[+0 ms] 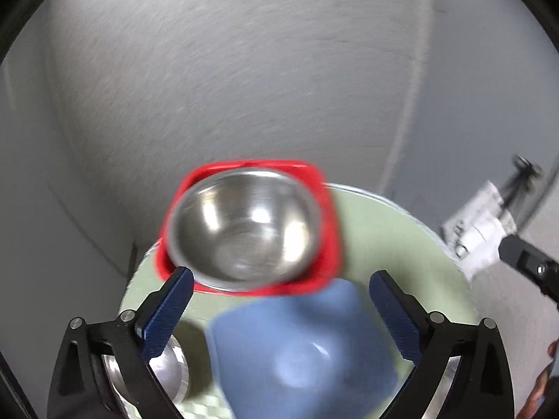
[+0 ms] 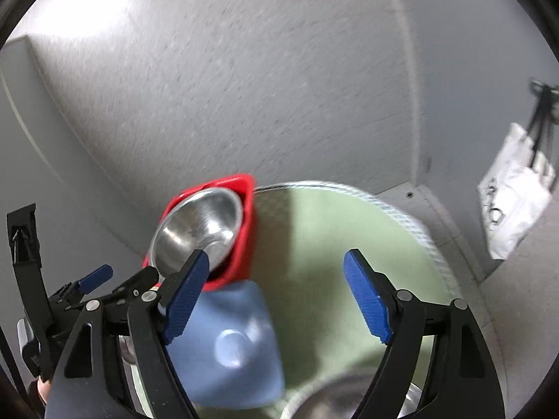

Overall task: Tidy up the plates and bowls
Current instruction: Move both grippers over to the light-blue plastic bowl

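Note:
A steel bowl [image 1: 244, 225] sits nested inside a red square bowl [image 1: 326, 209] at the far edge of a round table with a green cloth [image 1: 380, 234]. A blue square bowl [image 1: 300, 349] stands just in front of them. My left gripper [image 1: 279, 309] is open and empty, its jaws spread over the blue bowl. In the right wrist view the steel bowl [image 2: 199, 230], red bowl [image 2: 244, 230] and blue bowl [image 2: 227, 349] lie to the left. My right gripper [image 2: 276, 296] is open and empty above the cloth [image 2: 335, 244]. The left gripper's body [image 2: 87, 289] shows at the left.
Another steel dish [image 1: 171, 370] lies by the left finger, and one [image 2: 335, 398] sits at the bottom of the right wrist view. A grey wall [image 1: 244, 70] stands close behind the table. A white bag [image 2: 513, 195] hangs at the right. The right gripper's body [image 1: 527, 265] shows at right.

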The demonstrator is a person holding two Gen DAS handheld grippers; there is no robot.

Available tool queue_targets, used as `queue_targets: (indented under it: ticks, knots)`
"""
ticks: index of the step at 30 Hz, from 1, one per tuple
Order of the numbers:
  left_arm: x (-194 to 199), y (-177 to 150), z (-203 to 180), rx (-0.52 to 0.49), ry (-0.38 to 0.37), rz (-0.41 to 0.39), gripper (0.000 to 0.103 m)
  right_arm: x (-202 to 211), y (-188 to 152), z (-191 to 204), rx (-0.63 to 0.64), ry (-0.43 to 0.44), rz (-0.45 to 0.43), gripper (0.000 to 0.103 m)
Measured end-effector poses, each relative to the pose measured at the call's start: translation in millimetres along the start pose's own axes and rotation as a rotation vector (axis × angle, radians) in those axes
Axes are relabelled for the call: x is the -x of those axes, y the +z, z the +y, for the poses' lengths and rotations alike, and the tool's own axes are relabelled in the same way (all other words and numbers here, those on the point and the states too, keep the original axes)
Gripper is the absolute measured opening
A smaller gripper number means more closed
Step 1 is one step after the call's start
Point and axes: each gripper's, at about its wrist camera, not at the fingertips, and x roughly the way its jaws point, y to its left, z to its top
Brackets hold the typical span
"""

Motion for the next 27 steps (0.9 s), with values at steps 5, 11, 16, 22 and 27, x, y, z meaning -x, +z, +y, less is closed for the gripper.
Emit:
queue_targets:
  ticks: [5, 11, 16, 22, 27]
  knots:
    - [31.6, -31.3, -60.0, -0.111, -0.06, -0.028, 0.099, 53.6, -21.8, -32.3, -0.036, -0.052, -0.041, 0.084]
    - [48.5, -66.3, -89.6, -0.196, -0.093, -0.016, 0.1, 85.8, -51.1, -62.3, -0.077, -0.077, -0.044, 0.086]
    - [61.7, -82.5, -103.2, -0.219, -0.087, 0.016, 0.1, 83.6, -79.0, -78.6, -0.102, -0.106, -0.004, 0.086]
    - [48.5, -93.0, -118.0, -0.227, -0.066, 0.099, 0.098, 55.2, -115.3, -90.2, -0.111, -0.135, 0.096, 0.086]
    - [23.6, -105.9, -138.1, -0.286, -0.046, 0.17, 0.088, 33.2, -143.9, -105.2, -0.162, -0.137, 0.168, 0.085]
